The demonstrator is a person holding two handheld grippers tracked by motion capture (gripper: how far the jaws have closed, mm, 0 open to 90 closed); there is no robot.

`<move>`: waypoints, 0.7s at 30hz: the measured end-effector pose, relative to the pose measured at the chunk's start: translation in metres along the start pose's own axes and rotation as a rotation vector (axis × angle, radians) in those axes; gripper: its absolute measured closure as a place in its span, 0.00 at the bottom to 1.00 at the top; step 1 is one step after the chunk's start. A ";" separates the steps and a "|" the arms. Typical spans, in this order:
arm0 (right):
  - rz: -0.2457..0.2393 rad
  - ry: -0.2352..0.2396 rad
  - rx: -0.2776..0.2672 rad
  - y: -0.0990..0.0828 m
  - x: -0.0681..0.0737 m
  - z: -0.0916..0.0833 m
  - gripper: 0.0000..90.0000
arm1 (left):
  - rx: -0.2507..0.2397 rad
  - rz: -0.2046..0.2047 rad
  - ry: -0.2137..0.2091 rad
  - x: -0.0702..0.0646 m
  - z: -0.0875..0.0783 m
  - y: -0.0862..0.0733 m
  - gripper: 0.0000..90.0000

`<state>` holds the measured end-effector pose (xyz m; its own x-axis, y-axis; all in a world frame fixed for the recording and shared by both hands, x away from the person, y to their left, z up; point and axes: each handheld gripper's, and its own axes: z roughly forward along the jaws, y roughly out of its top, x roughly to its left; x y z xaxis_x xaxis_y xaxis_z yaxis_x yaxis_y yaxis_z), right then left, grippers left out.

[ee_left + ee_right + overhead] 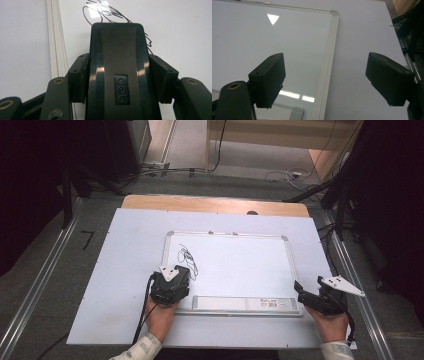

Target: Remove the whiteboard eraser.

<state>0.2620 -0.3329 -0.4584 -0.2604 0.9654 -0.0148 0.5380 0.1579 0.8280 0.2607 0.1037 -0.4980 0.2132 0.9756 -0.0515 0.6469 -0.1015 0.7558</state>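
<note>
- The work in hand is wiping the black scribble [187, 257] off the whiteboard [240, 270]; the landmark for everything here is that board.
- The left gripper [117, 72] has its jaws closed against the two flanks of a black eraser [116, 62], which bears a "deli" mark on its back. In the high view this gripper [171, 282] sits over the board's near-left area, just below the scribble.
- The scribble lies in the board's left half, close to the left frame edge [56, 45], and its loops run on past the eraser's far end.
- To do the step well, keep the eraser's felt face flat on the board, so that the whole pad wipes rather than one edge.
- Push away along the marks, then sweep sideways with overlapping passes; thin line tails at the right of the eraser look easy to miss.
- Stay short of the left frame edge, since a knock there could twist the eraser in the grip.
- The right gripper [324, 82] is wide open and holds nothing; it hovers at the board's near-right corner [300, 312], where it could press the frame down if the board slides.
</note>
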 end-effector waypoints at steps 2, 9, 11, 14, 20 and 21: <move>-0.001 0.000 0.000 0.000 0.000 0.000 0.17 | -0.007 0.000 0.001 0.000 -0.001 0.001 0.46; 0.001 -0.001 0.004 0.000 0.000 0.000 0.17 | -0.047 0.000 -0.014 0.001 -0.012 0.010 0.46; -0.001 -0.002 0.002 0.000 0.001 0.000 0.17 | -0.059 -0.011 -0.019 0.002 -0.014 0.013 0.46; 0.001 -0.005 0.002 0.000 0.001 0.000 0.17 | -0.070 -0.021 -0.025 0.006 -0.016 0.019 0.46; 0.002 -0.006 0.004 0.000 0.001 0.000 0.17 | -0.069 -0.037 -0.028 0.013 -0.013 0.027 0.46; 0.001 -0.006 0.003 0.000 0.001 0.000 0.17 | -0.064 -0.035 -0.025 0.014 -0.012 0.028 0.46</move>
<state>0.2618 -0.3324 -0.4581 -0.2549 0.9668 -0.0176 0.5407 0.1576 0.8263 0.2727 0.1171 -0.4695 0.2103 0.9731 -0.0943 0.6062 -0.0542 0.7934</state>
